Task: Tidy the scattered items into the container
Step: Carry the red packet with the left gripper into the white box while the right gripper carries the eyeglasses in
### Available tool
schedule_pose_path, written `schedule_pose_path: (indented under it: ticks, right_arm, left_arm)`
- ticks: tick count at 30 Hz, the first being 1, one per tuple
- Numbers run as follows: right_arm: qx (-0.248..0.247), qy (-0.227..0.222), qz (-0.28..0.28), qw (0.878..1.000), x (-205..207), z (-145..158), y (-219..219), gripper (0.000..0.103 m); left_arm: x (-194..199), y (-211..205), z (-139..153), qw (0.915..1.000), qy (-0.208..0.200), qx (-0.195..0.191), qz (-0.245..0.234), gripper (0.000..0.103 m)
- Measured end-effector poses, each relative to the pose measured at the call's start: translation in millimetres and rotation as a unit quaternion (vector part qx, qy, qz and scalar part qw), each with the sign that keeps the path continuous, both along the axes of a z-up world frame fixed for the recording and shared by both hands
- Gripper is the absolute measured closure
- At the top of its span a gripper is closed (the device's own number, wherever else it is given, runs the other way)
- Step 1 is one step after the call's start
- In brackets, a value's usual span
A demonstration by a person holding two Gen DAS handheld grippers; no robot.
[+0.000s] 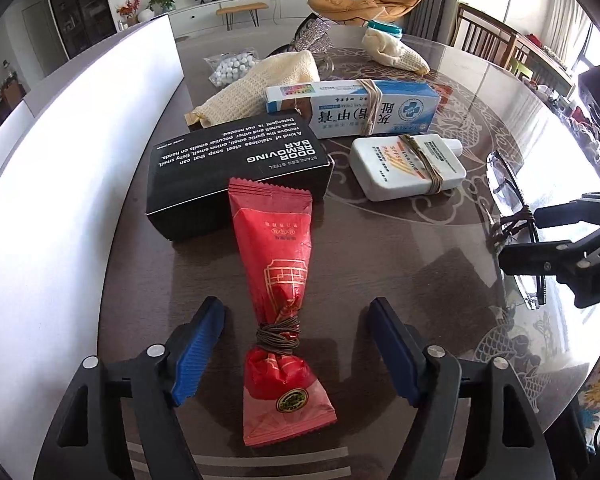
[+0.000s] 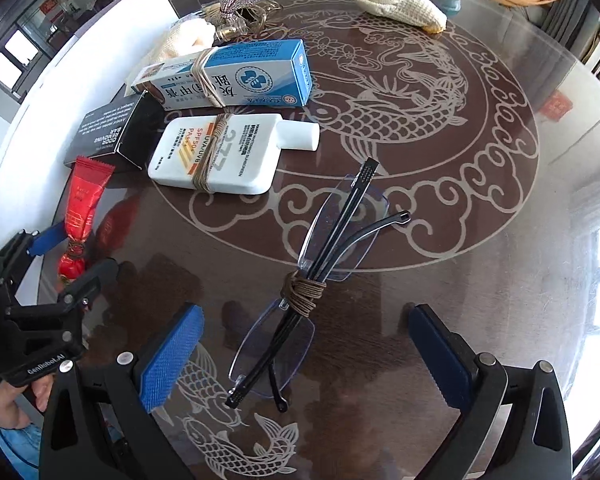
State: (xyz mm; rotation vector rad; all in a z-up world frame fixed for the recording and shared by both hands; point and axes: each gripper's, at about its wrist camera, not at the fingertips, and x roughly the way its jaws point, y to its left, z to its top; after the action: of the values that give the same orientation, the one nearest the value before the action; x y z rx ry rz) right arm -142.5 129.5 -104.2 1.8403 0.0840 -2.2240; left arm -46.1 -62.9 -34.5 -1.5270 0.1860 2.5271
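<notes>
A: Where does the red snack packet (image 1: 276,304) lie, and which way does it run?

B: Flat on the dark patterned worktop (image 1: 380,264), long axis running away from the left wrist camera. Its zigzag end touches a black box (image 1: 236,176); its cord-tied neck sits nearest the camera.

A: And the left gripper (image 1: 296,354)?

B: Its jaws stand released, about half spread, one blue pad on each side of the tied neck, neither touching it.

A: The right gripper (image 2: 304,354)?

B: Released too, spread very wide over a pair of folded rimless glasses (image 2: 300,280) bound with brown cord. The glasses lie diagonally, near lens between the pads, untouched.

A: The container?

B: A white wall (image 1: 60,184) along the left edge may be it; I cannot tell.
</notes>
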Motion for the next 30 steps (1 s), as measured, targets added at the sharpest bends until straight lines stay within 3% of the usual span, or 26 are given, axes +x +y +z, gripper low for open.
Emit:
schedule_pose_path:
  ticks: [1, 2, 3, 4, 5, 13, 19, 26, 30]
  right_arm:
    - [0.015, 0.005, 0.005, 1.0, -1, 3, -2, 0.02]
    - [0.029, 0.012, 0.011, 0.999, -1, 5, -3, 0.043]
    - [0.031, 0.012, 0.013, 0.999, -1, 7, -3, 0.055]
    - [0.021, 0.005, 0.01, 1.0, -1, 8, 0, 0.081]
    - [0.008, -0.003, 0.008, 1.0, 0, 9, 3, 0.089]
    - [-0.021, 0.02, 0.013, 0.999, 21, 26, 20, 0.09]
    - [-0.041, 0.047, 0.029, 0.998, 34, 48, 2, 0.09]
    - [-0.101, 0.089, 0.082, 0.988, 35, 94, -86, 0.09]
    - [-0.134, 0.103, 0.126, 0.977, 37, 118, -154, 0.09]
  left_arm:
    - [-1, 3, 2, 1.0, -0.002, 0.0, -0.006, 0.058]
    - [-2, 4, 4, 0.9999, -0.005, -0.001, -0.01, 0.07]
    - [-3, 5, 5, 0.9999, -0.01, 0.0, -0.012, 0.083]
    - [-3, 4, 6, 0.9998, -0.014, 0.008, -0.013, 0.087]
    - [-3, 2, 7, 0.9995, -0.018, 0.02, -0.013, 0.087]
    - [20, -4, 25, 0.9987, 0.003, 0.048, -0.015, 0.087]
    - [32, -27, 71, 0.9958, 0.042, 0.08, -0.011, 0.087]
    - [40, -115, 136, 0.9905, 0.091, 0.094, 0.042, 0.087]
    - [41, -184, 154, 0.9877, 0.101, 0.065, 0.1, 0.087]
